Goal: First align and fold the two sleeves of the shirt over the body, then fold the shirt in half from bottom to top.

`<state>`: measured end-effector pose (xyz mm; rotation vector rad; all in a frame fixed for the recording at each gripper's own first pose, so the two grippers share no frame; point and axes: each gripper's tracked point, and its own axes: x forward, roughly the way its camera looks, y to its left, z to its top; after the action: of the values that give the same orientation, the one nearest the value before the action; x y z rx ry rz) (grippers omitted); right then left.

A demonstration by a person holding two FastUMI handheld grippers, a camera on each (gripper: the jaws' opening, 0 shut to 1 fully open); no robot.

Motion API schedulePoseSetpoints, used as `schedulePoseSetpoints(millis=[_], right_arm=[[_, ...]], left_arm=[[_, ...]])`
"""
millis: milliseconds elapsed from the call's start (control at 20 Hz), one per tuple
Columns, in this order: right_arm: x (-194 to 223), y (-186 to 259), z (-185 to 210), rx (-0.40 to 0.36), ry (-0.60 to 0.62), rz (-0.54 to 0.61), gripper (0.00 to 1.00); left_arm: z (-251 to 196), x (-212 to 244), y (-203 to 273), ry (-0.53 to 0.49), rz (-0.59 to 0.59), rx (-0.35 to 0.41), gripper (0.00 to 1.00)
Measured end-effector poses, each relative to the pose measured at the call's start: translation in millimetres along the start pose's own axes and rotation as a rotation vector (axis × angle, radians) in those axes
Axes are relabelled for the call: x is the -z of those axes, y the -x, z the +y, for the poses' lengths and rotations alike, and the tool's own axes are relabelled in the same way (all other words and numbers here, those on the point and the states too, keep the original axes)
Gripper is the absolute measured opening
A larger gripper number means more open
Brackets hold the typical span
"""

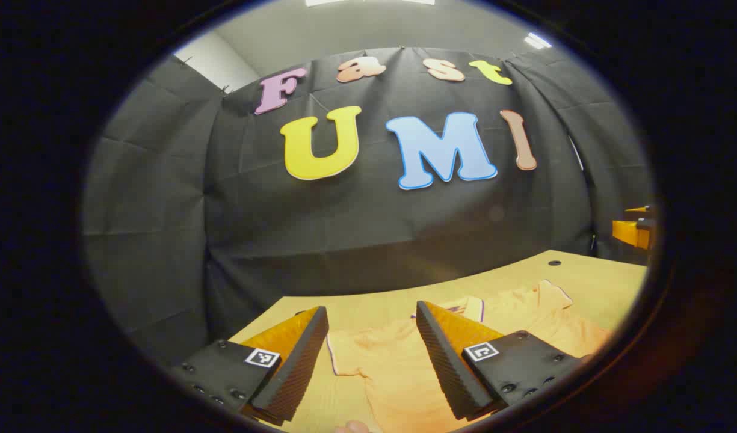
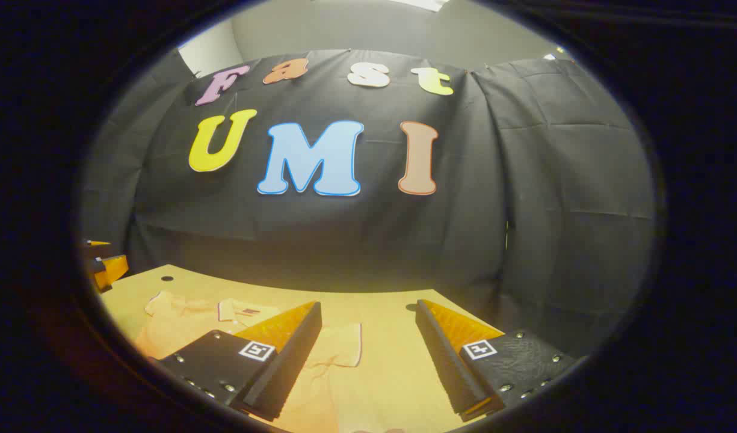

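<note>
A: Left gripper view first, left to right. What's logged?

B: Left gripper [image 1: 372, 319] sits above the near edge of the table [image 1: 591, 273]. Jaws wide open, nothing between them but air, with cloth showing below the gap. Left finger is over the bare near-left corner of the table; right finger is over the shirt [image 1: 398, 367].

A: State of the shirt?

B: Light orange, short-sleeved, lying flat and spread out on the table. One sleeve [image 1: 343, 355], with a dark trimmed hem, sticks out to the left between the fingers. The collar [image 1: 467, 308] is just past the right fingertip. The other sleeve [image 1: 551, 294] reaches toward the far right. Neither sleeve is folded over the body.

A: Anything past that?

B: A small dark hole [image 1: 554, 263] in the tabletop near the far right edge, and part of an orange device at the far right rim; cannot tell what it is.

A: Right gripper view?

B: At the far left, an orange piece beside the table. Next, the shirt [image 2: 181, 322] flat on the table's [image 2: 380, 313] left part, collar [image 2: 236, 310] toward the far side. Right gripper [image 2: 368, 316] hangs above the near edge, jaws wide open and gripping nothing. Its left finger overlaps the shirt; a sleeve [image 2: 344, 343] lies in the gap beside that finger. Its right finger is over bare table.

A: Contact with cloth?

B: Cannot tell for either gripper.
</note>
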<state>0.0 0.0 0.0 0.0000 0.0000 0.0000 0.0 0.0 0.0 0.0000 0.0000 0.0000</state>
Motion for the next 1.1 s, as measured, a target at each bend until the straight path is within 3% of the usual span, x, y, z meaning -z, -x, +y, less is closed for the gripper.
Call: schedulePoseSetpoints(millis=[200,300,400,750,900,1100], right_arm=[[0,-13,8,-0.021,0.008,0.012,0.98],[1,-17,11,-0.030,0.009,0.017,0.98],[3,-24,14,-0.037,0.009,0.031,0.98],[17,-43,16,-0.042,0.005,0.074,0.98],[31,-59,18,-0.039,0.002,0.118,0.98],[60,-88,23,-0.046,-0.017,0.210,0.98]], left_arm=[[18,3,-3,-0.008,0.013,-0.032,1.00],[23,5,-5,-0.008,0.014,-0.040,0.95],[24,5,-5,-0.008,0.019,-0.039,1.00],[29,10,-10,-0.002,0.034,-0.041,1.00],[30,12,-10,-0.001,0.039,-0.041,0.96],[32,13,-10,0.002,0.042,-0.037,1.00]])
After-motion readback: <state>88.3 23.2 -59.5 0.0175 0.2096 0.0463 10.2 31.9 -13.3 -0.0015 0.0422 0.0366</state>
